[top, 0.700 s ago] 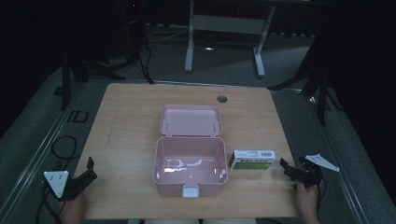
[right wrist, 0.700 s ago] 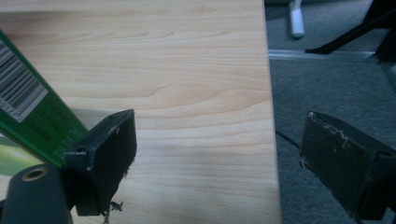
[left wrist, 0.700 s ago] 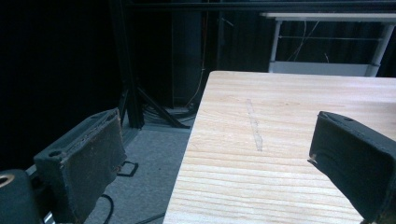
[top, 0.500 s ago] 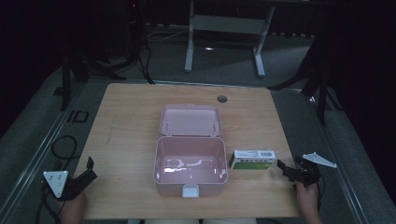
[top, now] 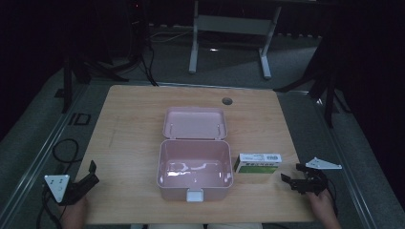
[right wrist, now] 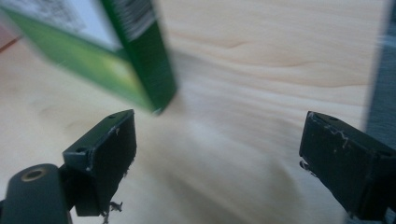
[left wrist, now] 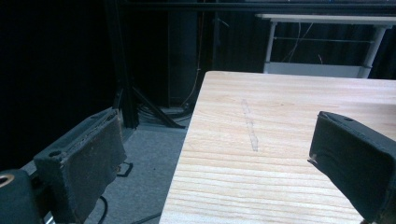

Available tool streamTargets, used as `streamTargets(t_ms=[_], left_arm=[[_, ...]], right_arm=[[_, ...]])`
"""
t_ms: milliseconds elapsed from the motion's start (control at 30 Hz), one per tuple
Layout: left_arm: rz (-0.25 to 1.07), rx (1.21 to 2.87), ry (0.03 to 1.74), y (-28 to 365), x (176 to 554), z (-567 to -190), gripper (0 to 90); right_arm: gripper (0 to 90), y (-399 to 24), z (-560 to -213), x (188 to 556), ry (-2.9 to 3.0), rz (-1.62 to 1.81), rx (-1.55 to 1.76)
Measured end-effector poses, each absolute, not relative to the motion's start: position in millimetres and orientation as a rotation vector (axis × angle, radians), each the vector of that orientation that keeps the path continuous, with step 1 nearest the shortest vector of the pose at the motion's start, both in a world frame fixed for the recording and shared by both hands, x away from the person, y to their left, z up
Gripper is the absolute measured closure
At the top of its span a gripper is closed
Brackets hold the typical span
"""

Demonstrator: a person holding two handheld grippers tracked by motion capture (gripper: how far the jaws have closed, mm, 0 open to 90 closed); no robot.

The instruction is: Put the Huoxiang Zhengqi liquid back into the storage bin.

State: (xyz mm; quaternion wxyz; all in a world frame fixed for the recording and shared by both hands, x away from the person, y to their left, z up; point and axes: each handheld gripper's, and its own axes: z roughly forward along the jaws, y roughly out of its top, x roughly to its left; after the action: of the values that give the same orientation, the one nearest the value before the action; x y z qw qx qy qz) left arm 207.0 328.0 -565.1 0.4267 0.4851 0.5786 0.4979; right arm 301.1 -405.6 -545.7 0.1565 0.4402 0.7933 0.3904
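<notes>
A pink box [top: 195,167] stands open at the middle of the wooden table [top: 133,129], its lid [top: 195,123] laid back behind it. To its right lies a green and white carton [top: 258,162], which looms blurred at the top left [right wrist: 116,51] in the right gripper view. My right gripper [top: 292,175] hovers just right of the carton near the table's front right, jaws wide open with nothing between them [right wrist: 219,154]. My left gripper [top: 90,172] rests at the table's front left edge, open and empty [left wrist: 215,149].
A round cable hole [top: 227,101] sits near the table's far edge. Cables [top: 64,148] trail on the grey floor to the left. A white desk frame [top: 229,28] stands beyond the table in the dark.
My right gripper has moved a little left toward the carton's end. The left gripper, box and carton have kept still.
</notes>
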Motion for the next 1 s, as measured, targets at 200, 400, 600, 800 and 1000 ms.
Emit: streamTargets(t_ms=[200, 400, 600, 800, 1000], left_arm=[[1.248, 1.212, 1.442, 328, 207, -565, 3.4], [1.246, 1.213, 1.440, 328, 207, -565, 3.5], [1.240, 1.214, 1.435, 328, 207, -565, 3.5], [1.232, 1.216, 1.432, 329, 207, -565, 3.5], [1.231, 1.220, 1.430, 328, 207, -565, 3.5]], right_arm=[[10.8, -399, -540, 298, 2.407, 1.054, 1.148], [10.7, -392, -535, 297, 2.537, 0.985, 1.070], [10.7, -382, -530, 298, 2.679, 0.848, 0.969], [10.8, -371, -522, 298, 2.808, 0.669, 0.841], [10.8, -360, -512, 297, 2.900, 0.454, 0.738]])
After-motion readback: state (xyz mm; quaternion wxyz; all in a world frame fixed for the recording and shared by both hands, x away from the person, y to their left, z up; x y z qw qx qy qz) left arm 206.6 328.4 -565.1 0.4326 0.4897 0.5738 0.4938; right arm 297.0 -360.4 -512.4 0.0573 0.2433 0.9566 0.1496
